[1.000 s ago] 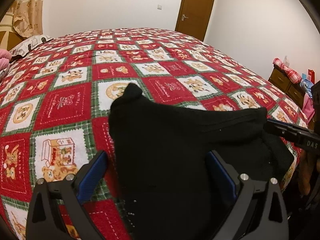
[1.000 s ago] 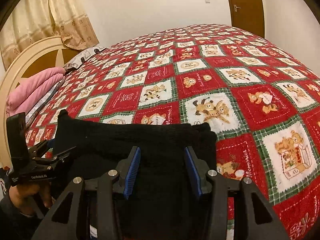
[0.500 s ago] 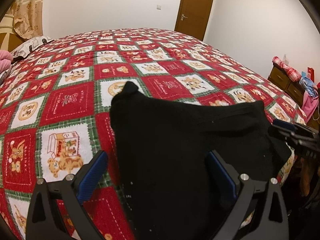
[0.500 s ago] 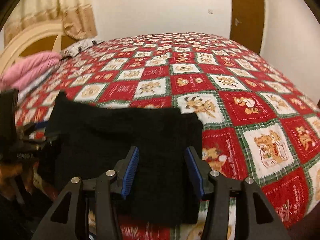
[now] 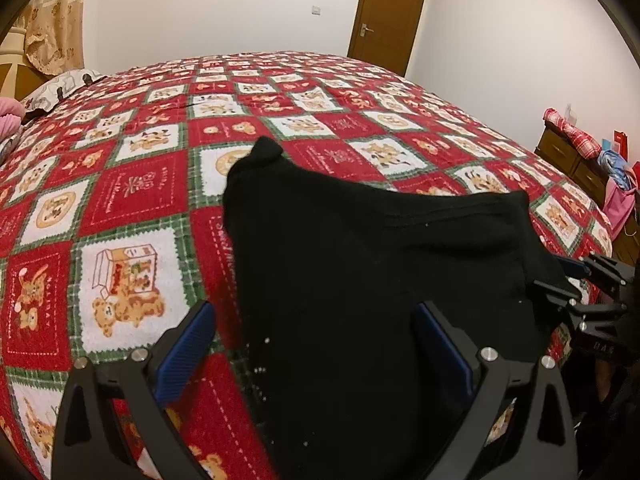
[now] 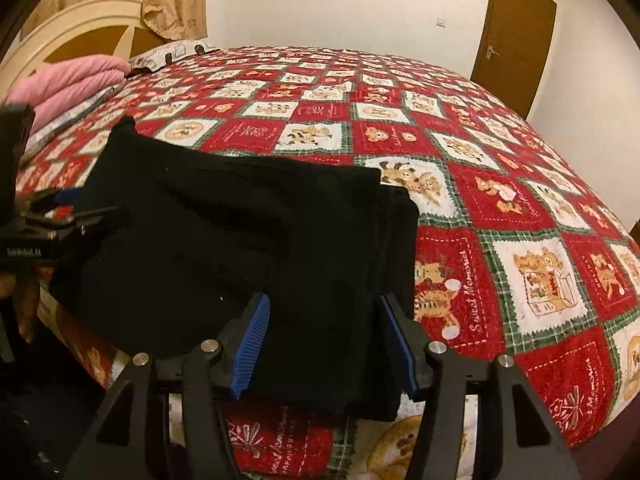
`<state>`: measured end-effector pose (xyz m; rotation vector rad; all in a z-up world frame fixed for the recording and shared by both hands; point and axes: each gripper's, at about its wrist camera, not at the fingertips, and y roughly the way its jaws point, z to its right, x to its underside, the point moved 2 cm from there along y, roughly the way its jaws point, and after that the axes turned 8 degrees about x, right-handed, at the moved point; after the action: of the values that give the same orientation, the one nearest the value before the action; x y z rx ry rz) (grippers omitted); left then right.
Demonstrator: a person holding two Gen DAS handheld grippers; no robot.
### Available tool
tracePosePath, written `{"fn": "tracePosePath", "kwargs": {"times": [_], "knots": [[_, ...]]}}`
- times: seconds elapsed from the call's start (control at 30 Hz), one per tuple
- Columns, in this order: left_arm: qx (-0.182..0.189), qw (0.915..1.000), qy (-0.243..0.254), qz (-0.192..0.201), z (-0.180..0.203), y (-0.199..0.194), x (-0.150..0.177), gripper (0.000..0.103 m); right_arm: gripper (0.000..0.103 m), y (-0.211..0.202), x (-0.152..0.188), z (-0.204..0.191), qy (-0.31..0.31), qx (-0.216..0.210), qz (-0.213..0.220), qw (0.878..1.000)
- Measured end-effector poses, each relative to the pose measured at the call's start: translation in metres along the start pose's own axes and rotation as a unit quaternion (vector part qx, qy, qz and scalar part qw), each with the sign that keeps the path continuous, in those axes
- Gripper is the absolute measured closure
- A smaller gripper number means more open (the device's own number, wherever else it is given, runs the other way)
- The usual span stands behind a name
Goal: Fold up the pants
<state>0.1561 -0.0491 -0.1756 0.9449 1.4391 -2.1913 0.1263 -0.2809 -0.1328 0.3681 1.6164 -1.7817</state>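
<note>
Black folded pants [image 5: 360, 264] lie flat near the front edge of a bed with a red, white and green teddy-bear blanket [image 5: 132, 200]. My left gripper [image 5: 316, 344] hovers wide open over the pants' near left part, its blue pads clear of the cloth. In the right wrist view the pants [image 6: 240, 240] form a thick rectangle with stacked layers at the right edge. My right gripper [image 6: 326, 344] is over their near right end; its jaws are opening, with cloth below the gap and no pad pressing. Each gripper shows in the other's view: the right gripper [image 5: 580, 284], the left gripper [image 6: 68, 208].
Pink folded bedding [image 6: 68, 84] and a patterned pillow [image 6: 172, 52] lie by the cream headboard [image 6: 80, 28]. A brown door [image 5: 386, 16] stands in the far wall. A wooden dresser [image 5: 572, 160] piled with clothes is right of the bed. The bed's front edge drops off just below the pants.
The right gripper's jaws have widened and its view has rolled and shifted to the right along the pants. The left gripper and the pants have stayed put.
</note>
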Motion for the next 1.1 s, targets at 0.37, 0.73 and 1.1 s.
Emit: {"fn": "tracePosePath", "kwargs": {"times": [0.37, 0.73, 1.1], "knots": [[-0.005, 0.9999, 0.005, 0.008, -0.009, -0.020, 0.035, 0.001, 0.046, -0.019, -0.077, -0.049, 0.002, -0.158, 0.038, 0.987], [-0.002, 0.9988, 0.026, 0.041, -0.009, -0.024, 0.049, 0.000, 0.050, 0.062, -0.155, -0.152, -0.061, -0.269, -0.102, 0.956], [-0.006, 0.9983, 0.025, 0.052, -0.009, -0.022, 0.051, 0.000, 0.090, 0.080, -0.153, -0.187, -0.113, -0.257, -0.113, 0.953]]}}
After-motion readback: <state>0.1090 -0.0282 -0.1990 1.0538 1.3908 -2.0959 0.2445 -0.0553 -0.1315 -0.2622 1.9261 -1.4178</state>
